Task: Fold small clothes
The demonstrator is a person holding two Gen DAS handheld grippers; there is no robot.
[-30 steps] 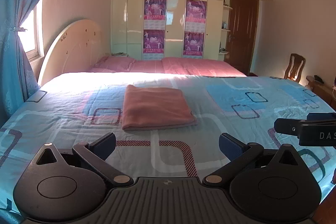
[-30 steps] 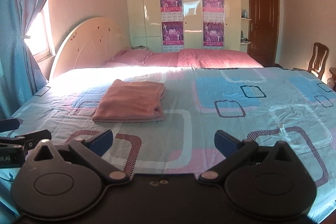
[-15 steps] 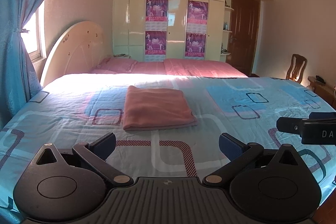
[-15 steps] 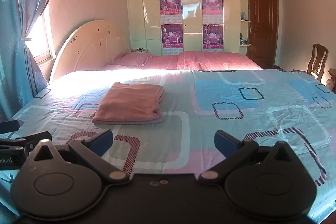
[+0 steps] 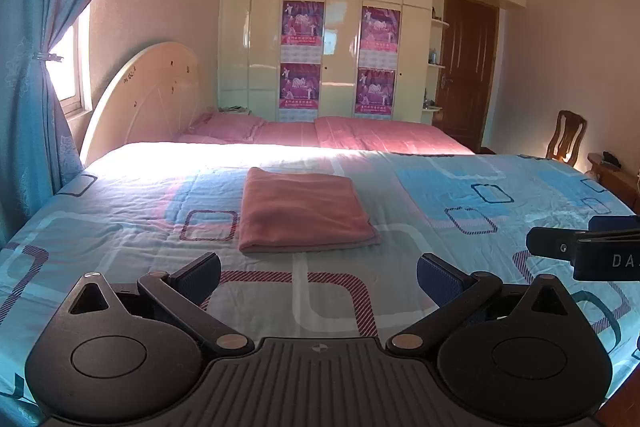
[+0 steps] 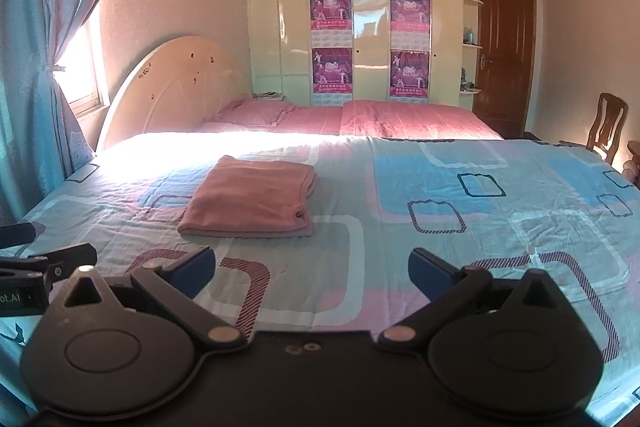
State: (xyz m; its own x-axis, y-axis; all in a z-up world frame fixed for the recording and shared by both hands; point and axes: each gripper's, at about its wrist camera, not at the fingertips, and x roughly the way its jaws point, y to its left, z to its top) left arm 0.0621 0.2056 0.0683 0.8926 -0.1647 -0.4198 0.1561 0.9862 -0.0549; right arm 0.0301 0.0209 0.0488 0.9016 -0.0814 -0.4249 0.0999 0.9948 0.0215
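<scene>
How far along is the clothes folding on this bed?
It looks finished, or nearly so. Done: the pink cloth lies on the bedspread as a neat flat rectangle with stacked layers along its edge. In hand: nothing; the left gripper and right gripper are both open and empty, short of the cloth. Left: no other unfolded clothes show on the bed.

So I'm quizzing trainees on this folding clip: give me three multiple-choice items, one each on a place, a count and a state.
1. Where is the pink cloth?
A on the chair
B on the bedspread
C held in tongs

2. How many purple posters hang on the wardrobe?
A two
B four
C six

3. How is the cloth?
A folded flat
B spread open
C crumpled

Answers: B, it lies on the blue patterned cover; B, two pairs, stacked; A, neat rectangle with layered edges, left tongs and right tongs both open, clear of it.
</scene>
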